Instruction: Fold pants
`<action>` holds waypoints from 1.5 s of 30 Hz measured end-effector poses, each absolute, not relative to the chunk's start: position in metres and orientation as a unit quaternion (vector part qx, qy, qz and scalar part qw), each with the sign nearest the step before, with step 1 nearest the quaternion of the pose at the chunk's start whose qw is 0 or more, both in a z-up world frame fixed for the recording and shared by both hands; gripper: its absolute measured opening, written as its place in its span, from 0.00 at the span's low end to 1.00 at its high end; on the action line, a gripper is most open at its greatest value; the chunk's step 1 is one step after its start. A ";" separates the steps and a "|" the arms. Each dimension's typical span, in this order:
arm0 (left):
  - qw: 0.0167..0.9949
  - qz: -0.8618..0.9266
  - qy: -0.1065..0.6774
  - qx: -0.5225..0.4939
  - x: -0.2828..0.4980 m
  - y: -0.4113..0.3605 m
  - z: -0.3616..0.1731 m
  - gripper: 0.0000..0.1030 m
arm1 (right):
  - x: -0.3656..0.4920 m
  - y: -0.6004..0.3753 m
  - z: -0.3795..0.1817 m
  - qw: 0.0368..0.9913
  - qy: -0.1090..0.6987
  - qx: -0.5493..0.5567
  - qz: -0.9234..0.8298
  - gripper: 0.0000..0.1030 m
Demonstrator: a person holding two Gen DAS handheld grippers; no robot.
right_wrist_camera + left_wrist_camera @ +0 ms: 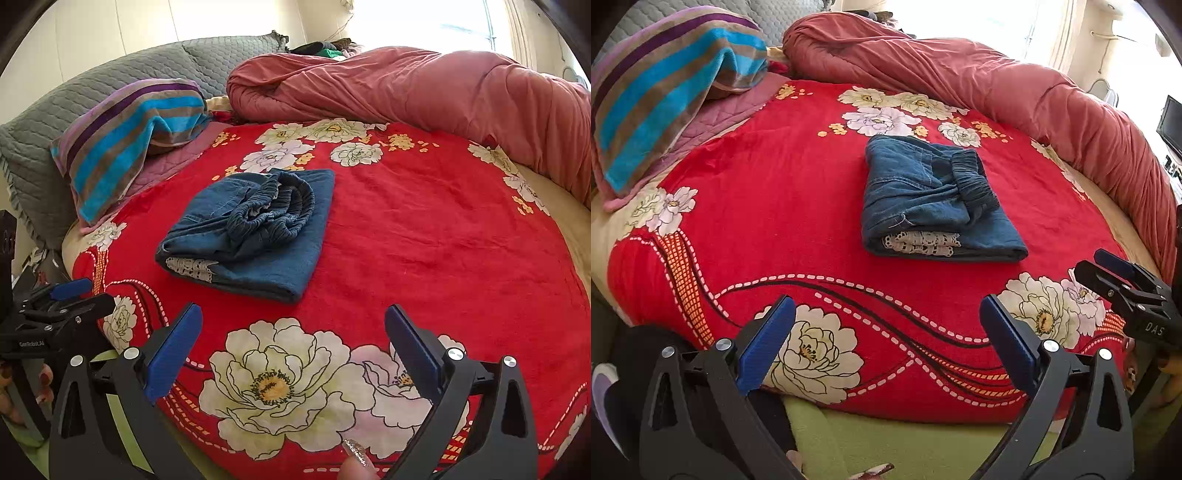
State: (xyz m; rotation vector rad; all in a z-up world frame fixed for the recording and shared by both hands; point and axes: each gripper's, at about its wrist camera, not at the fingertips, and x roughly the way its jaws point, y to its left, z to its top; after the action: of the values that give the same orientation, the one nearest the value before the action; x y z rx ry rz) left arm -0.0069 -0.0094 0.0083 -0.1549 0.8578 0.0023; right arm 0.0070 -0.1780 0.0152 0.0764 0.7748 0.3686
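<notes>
Both of my grippers hang over the near edge of the bed, and neither touches any cloth. Starting at the far left, a towel striped in turquoise, brown and purple [670, 92] lies draped over a grey quilted pillow [44, 136]. Nearer to me, my left gripper [886, 343] has its blue-padded fingers [764, 343] spread wide with nothing between them; below the gap lies the red plush blanket printed with big white flowers [768, 192].

Further right, in the middle of that blanket, sits the folded pair of blue denim pants [934, 199], a compact rectangle lying flat. Its gathered elastic waistband [975, 177] is bunched on top, and a strip of white lace trim [921, 243] shows at the near folded edge. The pants lie beyond my left gripper, ahead and a little to the right of its open gap, well apart from the fingertips.

In the right wrist view the same pants sit ahead and to the left of my right gripper [293, 347], which is also spread wide and holds nothing. A fingertip with a glittery nail [356, 456] shows at the bottom edge. Along the far right side runs a long rolled-up salmon-pink quilt [424, 92].
</notes>
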 end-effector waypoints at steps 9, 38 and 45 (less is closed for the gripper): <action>0.907 0.003 0.415 -0.073 -0.007 -0.009 0.009 0.91 | 0.007 -0.180 0.016 0.908 0.376 0.037 0.179 0.96; 0.906 0.003 0.416 -0.070 -0.008 -0.010 0.012 0.91 | 0.011 -0.181 0.021 0.909 0.377 0.026 0.175 0.96; 0.907 0.002 0.416 -0.068 -0.009 -0.012 0.011 0.91 | 0.011 -0.182 0.020 0.909 0.378 0.025 0.174 0.96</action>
State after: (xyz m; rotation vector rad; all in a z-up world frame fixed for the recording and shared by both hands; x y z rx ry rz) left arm -0.0087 -0.0118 0.0105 -0.1404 0.8586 0.0050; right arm 0.0113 -0.1817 0.0200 0.0525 0.7789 0.3584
